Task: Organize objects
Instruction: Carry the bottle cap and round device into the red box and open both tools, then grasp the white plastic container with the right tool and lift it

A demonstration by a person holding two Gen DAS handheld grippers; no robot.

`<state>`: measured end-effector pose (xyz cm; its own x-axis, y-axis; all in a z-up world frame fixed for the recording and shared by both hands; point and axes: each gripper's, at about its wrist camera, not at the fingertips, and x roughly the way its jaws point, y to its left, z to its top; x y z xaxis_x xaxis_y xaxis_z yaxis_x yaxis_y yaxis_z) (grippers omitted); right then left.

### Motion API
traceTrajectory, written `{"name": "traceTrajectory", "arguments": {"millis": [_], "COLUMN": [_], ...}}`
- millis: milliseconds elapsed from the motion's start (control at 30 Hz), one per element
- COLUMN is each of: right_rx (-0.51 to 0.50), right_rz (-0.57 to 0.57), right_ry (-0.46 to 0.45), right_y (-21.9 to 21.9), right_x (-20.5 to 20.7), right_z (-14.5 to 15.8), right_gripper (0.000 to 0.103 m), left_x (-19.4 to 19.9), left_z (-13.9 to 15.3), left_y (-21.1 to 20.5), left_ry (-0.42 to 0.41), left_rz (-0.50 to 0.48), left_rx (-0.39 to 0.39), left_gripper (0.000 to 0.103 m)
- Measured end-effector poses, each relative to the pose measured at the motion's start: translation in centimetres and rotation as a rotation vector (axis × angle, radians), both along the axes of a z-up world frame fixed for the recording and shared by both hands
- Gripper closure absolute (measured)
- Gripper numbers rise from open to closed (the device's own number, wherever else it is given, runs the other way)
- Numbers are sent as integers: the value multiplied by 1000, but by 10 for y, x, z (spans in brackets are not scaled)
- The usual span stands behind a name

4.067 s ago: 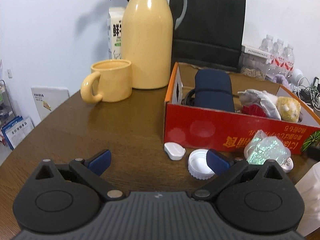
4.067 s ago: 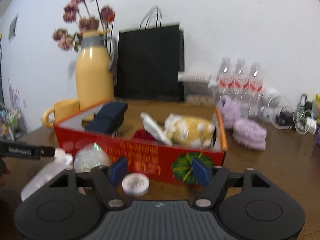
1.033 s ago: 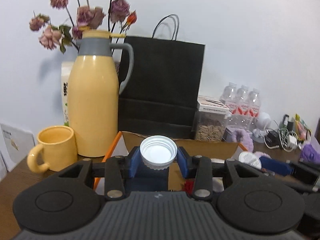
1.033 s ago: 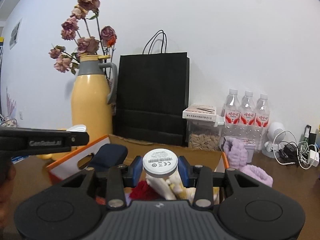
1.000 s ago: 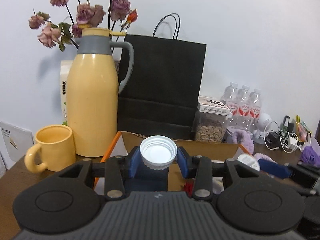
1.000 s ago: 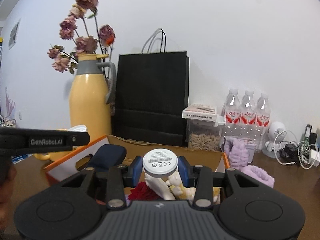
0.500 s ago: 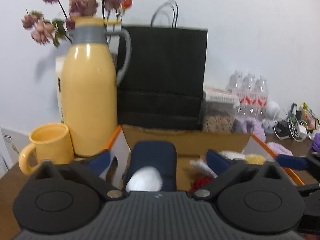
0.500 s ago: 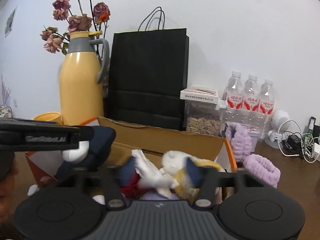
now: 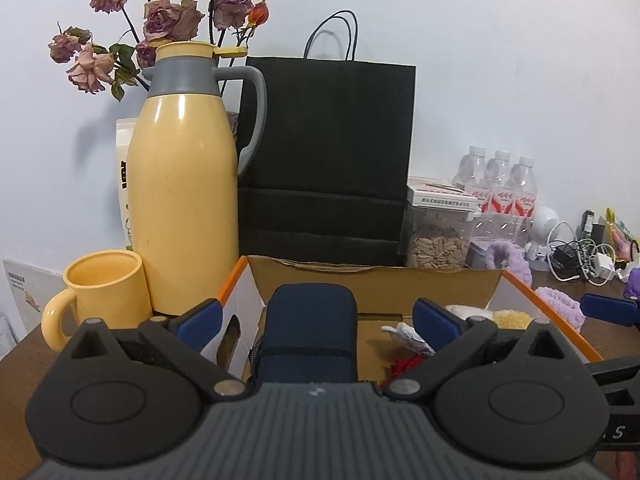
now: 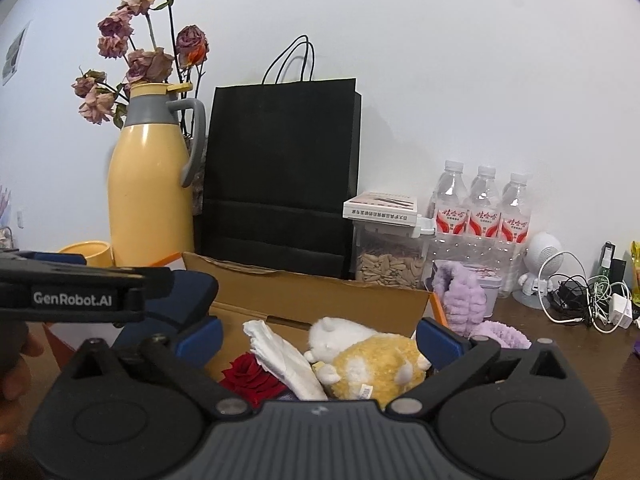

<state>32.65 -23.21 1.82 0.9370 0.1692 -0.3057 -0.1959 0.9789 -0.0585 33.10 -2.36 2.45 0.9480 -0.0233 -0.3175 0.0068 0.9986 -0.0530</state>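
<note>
Left wrist view: the left hand-held gripper [image 9: 316, 316] hangs over a cardboard box [image 9: 540, 308] on the table [image 9: 24, 356], its jaws spread wide with nothing between them, above a dark blue pouch [image 9: 312, 328] inside the box. A yellow jug [image 9: 184, 184], a yellow mug [image 9: 104, 284] and a black paper bag [image 9: 328, 152] stand behind. From the right wrist, the right hand-held gripper [image 10: 318, 338], whose jaws have just been opening, is likewise empty over a plush toy [image 10: 372, 356], a red rose [image 10: 250, 378] and white wrapping [image 10: 280, 356] in the box.
</note>
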Motion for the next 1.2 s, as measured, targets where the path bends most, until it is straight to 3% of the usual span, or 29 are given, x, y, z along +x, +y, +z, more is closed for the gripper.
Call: {"name": "traceTrajectory", "arguments": {"millis": [533,1200], "right_rx": [2,33], "right_rz": [-9,59], "right_ry": [-43,-65], "right_y": [-14,-7], "right_x": [-37,-130], "right_z": [5,2], "right_gripper": [0,0], "left_x": [-32,-113], "left_z": [3,-4], "left_y": [13,39], "left_ry": [-4,35], "left_rz": [-10,-16], "left_rx": [-9,32], "left_gripper": [0,0]}}
